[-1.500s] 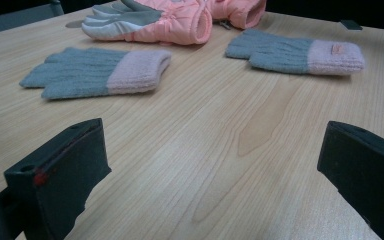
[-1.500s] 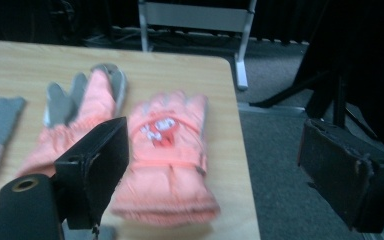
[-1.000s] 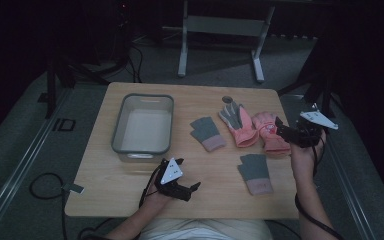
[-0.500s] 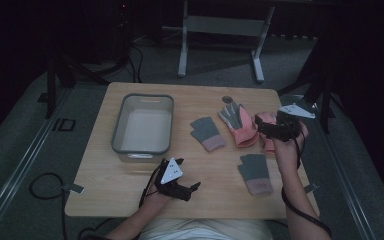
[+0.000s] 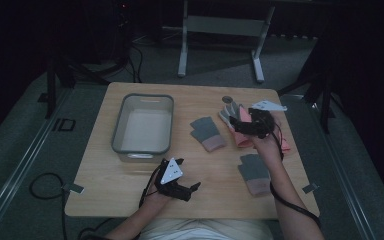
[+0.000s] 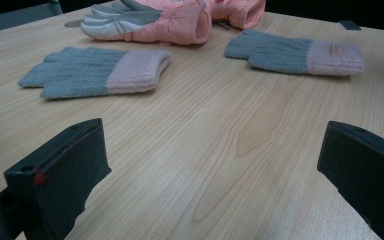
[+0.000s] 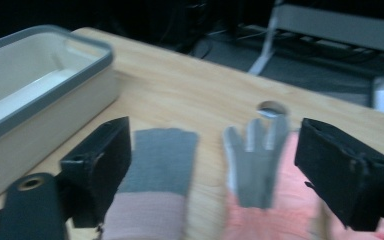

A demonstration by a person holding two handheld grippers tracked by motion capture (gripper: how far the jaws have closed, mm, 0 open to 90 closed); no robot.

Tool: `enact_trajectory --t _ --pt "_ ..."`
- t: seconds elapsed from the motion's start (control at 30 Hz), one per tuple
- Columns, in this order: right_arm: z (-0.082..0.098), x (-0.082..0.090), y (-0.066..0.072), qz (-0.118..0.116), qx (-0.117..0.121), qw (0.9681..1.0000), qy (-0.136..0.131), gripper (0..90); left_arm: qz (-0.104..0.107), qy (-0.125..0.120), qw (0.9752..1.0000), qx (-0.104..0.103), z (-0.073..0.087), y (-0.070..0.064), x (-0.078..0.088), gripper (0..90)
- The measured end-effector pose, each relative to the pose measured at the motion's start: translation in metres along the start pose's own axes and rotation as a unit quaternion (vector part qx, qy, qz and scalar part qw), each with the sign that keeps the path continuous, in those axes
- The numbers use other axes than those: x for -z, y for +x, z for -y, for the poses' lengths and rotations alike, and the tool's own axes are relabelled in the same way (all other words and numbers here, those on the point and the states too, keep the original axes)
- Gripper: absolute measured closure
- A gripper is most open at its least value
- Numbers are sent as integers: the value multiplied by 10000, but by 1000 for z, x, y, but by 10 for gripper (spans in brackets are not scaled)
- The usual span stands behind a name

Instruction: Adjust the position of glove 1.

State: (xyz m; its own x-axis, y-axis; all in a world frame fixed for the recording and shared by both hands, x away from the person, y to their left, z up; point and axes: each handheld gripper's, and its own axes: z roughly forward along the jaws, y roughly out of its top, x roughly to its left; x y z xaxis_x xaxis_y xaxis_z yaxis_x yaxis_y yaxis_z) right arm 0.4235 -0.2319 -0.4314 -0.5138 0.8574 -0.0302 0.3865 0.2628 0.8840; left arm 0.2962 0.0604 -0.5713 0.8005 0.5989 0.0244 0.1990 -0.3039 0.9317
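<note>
Left tongs (image 5: 189, 188) are parked wide open, empty, low in the frame on the wooden counter (image 5: 105, 195). Further up, right tongs (image 5: 236, 123), also spread, are hovered over the pink padded glove (image 7: 260, 200) at centre right; next it probably needs lowering and pinching.

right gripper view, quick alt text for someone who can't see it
The right gripper, jaws wide open, hangs over a grey knit glove with a pink cuff and a pink padded glove with a grey palm on the wooden table. A grey-rimmed white bin sits at left.
</note>
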Motion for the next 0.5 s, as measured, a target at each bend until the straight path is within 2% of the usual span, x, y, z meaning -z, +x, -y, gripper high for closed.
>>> enact_trajectory --t 0.1,0.2,0.47,0.5 --pt "-1 -9 5 -87 47 9999 86 158 0 3 10000 -6 0 0 0 0" --pt "1 -29 16 -391 126 9988 257 171 9 10 10000 -20 0 0 0 0" --pt "6 -66 24 -561 167 9967 563 261 8 19 10000 -47 0 0 0 0" --pt "6 -66 24 -561 167 9967 563 261 8 19 10000 -47 0 0 0 0"
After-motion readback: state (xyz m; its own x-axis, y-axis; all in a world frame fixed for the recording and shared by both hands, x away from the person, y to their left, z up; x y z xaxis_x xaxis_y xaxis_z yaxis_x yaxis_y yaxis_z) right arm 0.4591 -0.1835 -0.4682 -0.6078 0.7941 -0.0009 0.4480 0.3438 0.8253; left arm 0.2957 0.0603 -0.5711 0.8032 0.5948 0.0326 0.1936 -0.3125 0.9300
